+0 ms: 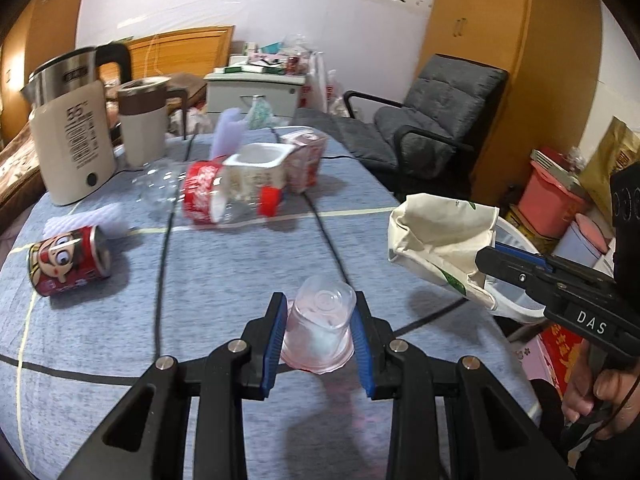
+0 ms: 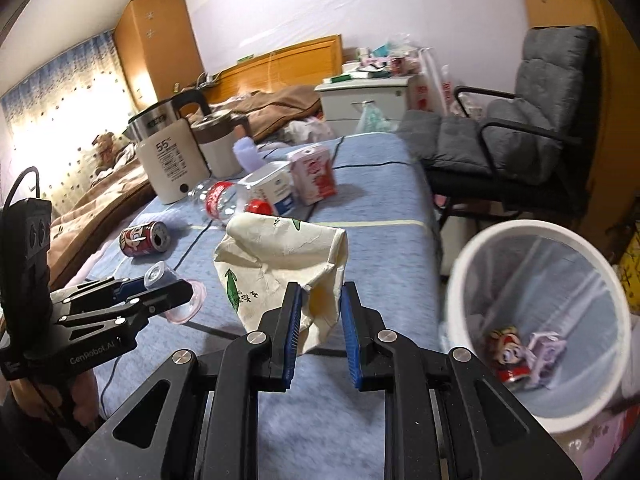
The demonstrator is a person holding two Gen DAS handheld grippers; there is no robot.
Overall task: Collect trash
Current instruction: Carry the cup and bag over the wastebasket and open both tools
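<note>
My left gripper (image 1: 320, 304) is shut on a clear plastic cup (image 1: 320, 332) with pink residue, held upside down above the blue tablecloth (image 1: 120, 320); the cup also shows in the right wrist view (image 2: 176, 292). My right gripper (image 2: 320, 296) is shut on a crumpled cream paper bag (image 2: 280, 264) with green print, held above the table's right side; the bag shows in the left wrist view (image 1: 440, 240). A white trash bin (image 2: 536, 320) stands on the floor to the right, holding a red can and pale wrapper. A red cartoon can (image 1: 68, 260) lies at left.
A plastic bottle with red label (image 1: 216, 196), a white tub (image 1: 256, 172) and a pink carton (image 1: 304, 156) lie mid-table. A kettle (image 1: 72, 132) and a mug (image 1: 144, 120) stand at back left. Black cables cross the cloth. A grey chair (image 1: 432, 120) stands beyond the table.
</note>
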